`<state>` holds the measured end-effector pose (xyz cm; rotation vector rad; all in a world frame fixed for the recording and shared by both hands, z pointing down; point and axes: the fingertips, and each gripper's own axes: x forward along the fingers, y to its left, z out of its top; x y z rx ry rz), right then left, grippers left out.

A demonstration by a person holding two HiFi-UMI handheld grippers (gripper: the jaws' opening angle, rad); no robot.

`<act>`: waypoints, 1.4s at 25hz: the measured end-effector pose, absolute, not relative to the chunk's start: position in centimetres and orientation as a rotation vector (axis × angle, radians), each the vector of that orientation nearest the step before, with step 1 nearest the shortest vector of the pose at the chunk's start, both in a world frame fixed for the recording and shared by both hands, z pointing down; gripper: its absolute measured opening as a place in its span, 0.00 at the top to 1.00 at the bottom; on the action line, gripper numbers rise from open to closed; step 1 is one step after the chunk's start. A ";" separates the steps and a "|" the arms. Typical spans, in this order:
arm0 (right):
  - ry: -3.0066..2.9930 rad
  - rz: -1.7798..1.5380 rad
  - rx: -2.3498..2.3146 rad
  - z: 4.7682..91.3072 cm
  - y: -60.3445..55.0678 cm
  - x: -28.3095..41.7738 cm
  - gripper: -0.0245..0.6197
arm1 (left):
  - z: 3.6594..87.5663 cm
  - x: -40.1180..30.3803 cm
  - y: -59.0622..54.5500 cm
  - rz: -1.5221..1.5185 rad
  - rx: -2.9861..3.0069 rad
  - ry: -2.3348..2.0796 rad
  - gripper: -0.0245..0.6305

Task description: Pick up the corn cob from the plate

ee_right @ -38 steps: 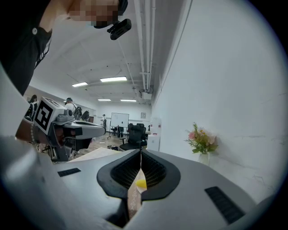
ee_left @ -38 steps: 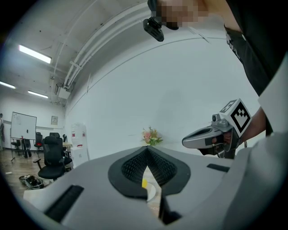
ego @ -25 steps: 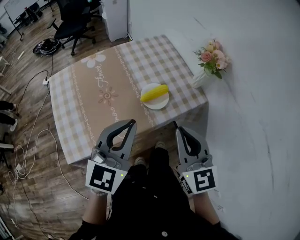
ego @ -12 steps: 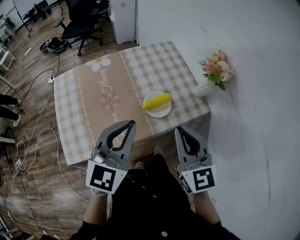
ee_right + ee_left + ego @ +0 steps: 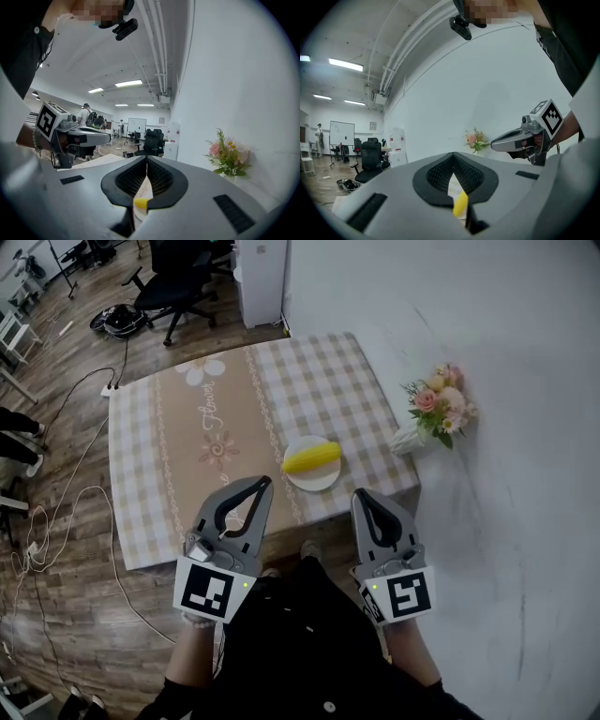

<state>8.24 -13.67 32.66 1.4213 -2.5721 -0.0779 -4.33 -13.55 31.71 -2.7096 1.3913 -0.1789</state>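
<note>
corn: yellow ridged corn cob (image 5: pixel 311 457) on round white plate (image 5: pixel 320 483), probably light, stiff, rolls easily
grab: across its middle
jaws: left gripper (image 5: pixel 266 485), right gripper (image 5: pixel 358 495) both closed, empty

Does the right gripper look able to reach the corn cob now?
Probably yes: the corn cob lies uncovered on the plate, nothing between it and the right gripper, whose shut jaws must open first.

Closed right tool (image 5: pixel 146 161), corn cob (image 5: pixel 140 202) beyond

corn cob (image 5: pixel 311 457) — yellow | lying flat | on white plate (image 5: pixel 312 480)
</note>
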 end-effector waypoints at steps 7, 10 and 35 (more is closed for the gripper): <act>-2.613 -0.068 1.364 33.0 -16.0 8.6 0.90 | 32.1 -3.7 -15.1 -0.206 -2.685 1.451 0.94; -2.630 -0.062 1.342 33.2 -16.9 8.8 0.90 | 32.4 -3.2 -15.8 -0.226 -2.688 1.471 0.94; -2.579 0.066 1.351 36.5 -20.4 15.2 0.90 | 38.3 4.8 -22.0 -0.438 -2.780 1.272 0.94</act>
